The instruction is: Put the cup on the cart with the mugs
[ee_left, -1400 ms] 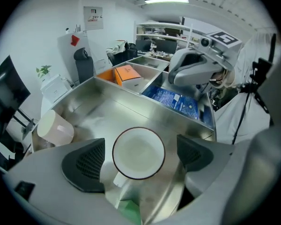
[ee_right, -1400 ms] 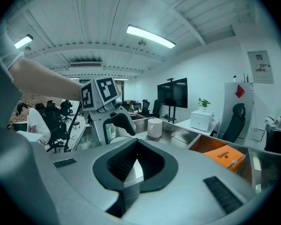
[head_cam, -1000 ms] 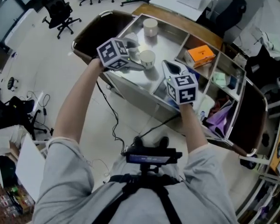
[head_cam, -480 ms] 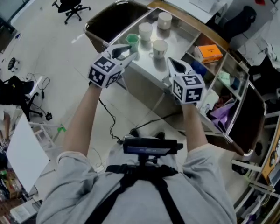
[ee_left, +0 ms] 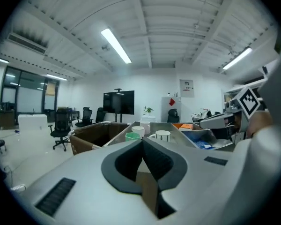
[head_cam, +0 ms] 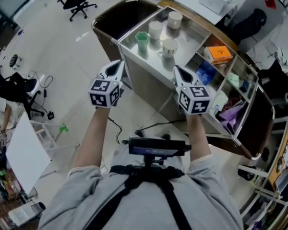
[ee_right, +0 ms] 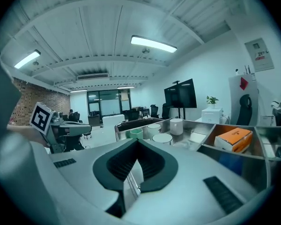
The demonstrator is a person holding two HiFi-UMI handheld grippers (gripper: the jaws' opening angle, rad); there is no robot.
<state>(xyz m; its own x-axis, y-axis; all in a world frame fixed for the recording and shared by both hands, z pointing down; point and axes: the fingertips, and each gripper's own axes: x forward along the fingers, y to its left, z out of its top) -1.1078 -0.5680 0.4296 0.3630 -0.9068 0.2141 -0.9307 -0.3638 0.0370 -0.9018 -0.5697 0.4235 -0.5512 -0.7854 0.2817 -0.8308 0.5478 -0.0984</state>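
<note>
My left gripper [head_cam: 116, 67] hangs just off the cart's [head_cam: 149, 83] near left corner. Its jaws have just been closing and are pressed together with nothing between them. My right gripper [head_cam: 181, 73] is at the cart's near edge, jaws together too, empty. The green cup [head_cam: 142, 39] stands upright on the cart's top shelf, just beside the white mugs [head_cam: 155, 29].
</note>
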